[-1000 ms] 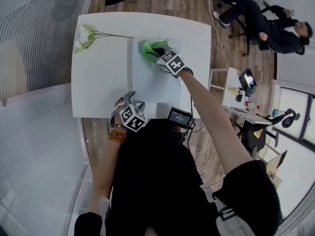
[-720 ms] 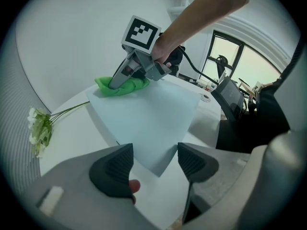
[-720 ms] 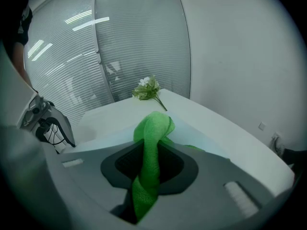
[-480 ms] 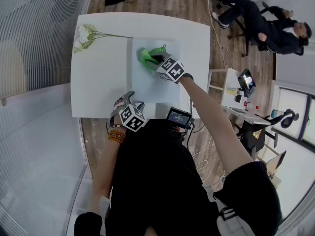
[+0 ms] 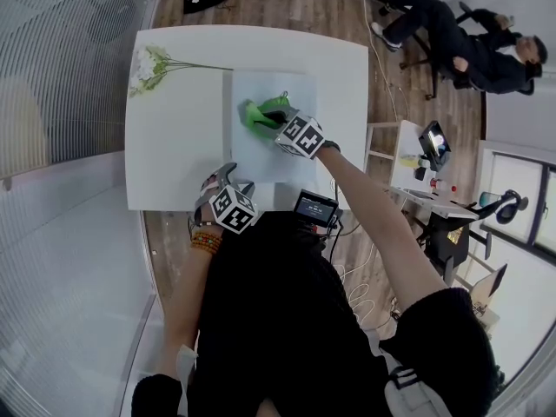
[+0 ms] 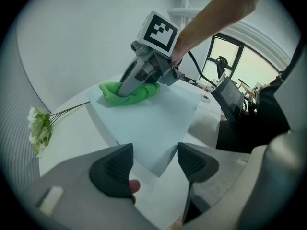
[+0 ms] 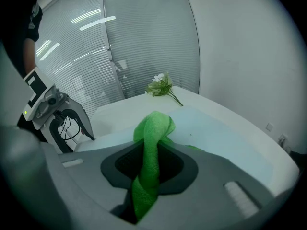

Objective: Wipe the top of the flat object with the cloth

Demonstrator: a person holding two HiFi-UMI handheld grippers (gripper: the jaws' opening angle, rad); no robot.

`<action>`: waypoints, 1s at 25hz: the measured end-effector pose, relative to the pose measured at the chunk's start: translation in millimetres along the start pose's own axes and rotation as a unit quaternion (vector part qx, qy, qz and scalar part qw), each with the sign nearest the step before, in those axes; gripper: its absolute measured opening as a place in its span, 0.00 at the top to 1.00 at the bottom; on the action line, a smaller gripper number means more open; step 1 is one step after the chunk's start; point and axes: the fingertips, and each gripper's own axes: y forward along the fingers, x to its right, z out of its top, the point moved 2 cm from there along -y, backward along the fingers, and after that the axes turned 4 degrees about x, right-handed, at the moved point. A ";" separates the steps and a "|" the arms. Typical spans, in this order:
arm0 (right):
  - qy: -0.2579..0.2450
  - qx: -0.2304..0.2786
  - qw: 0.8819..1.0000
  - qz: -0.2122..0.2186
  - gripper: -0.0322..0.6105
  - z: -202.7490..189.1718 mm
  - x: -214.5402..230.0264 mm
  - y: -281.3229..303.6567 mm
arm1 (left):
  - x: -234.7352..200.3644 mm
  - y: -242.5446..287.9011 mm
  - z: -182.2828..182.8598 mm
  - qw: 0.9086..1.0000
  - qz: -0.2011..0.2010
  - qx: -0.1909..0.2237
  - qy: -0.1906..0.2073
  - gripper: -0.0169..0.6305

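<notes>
A pale blue flat sheet [image 5: 269, 146] lies on the white table [image 5: 174, 137]. My right gripper [image 5: 276, 118] is shut on a bright green cloth [image 5: 259, 114] and presses it onto the sheet's middle left. In the right gripper view the cloth [image 7: 152, 143] runs bunched between the two dark pads onto the sheet [image 7: 216, 138]. My left gripper [image 5: 234, 181] stands open at the table's near edge, above the sheet's near corner [image 6: 160, 164], with nothing between its fingers. The left gripper view shows the right gripper [image 6: 125, 91] on the cloth [image 6: 129, 94].
A sprig of white flowers [image 5: 152, 63] lies at the table's far left corner. A small screen device [image 5: 314, 207] sits near the table's front edge. A seated person [image 5: 460, 37] is at the far right. A side table [image 5: 426, 163] with clutter stands to the right.
My right gripper has dragged the green cloth across the sheet toward me and a little left. The left gripper has stayed where it was.
</notes>
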 end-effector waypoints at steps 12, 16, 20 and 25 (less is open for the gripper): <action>-0.033 -0.003 0.999 0.043 0.81 -13.1 -56.6 -5.8 | -1.4 -0.2 0.4 1.000 0.000 0.004 -0.002 0.35; -0.036 -0.008 0.998 0.059 0.81 -19.3 -76.5 -7.6 | -1.2 -0.4 0.3 1.000 0.001 0.005 -0.003 0.35; -0.034 -0.012 0.997 0.068 0.81 -23.5 -91.9 -9.8 | -1.7 -0.6 0.5 1.000 0.002 0.004 -0.003 0.35; -0.028 -0.017 0.997 0.077 0.81 -29.2 -106.4 -12.6 | 0.6 -0.4 0.3 1.000 0.002 0.004 -0.002 0.35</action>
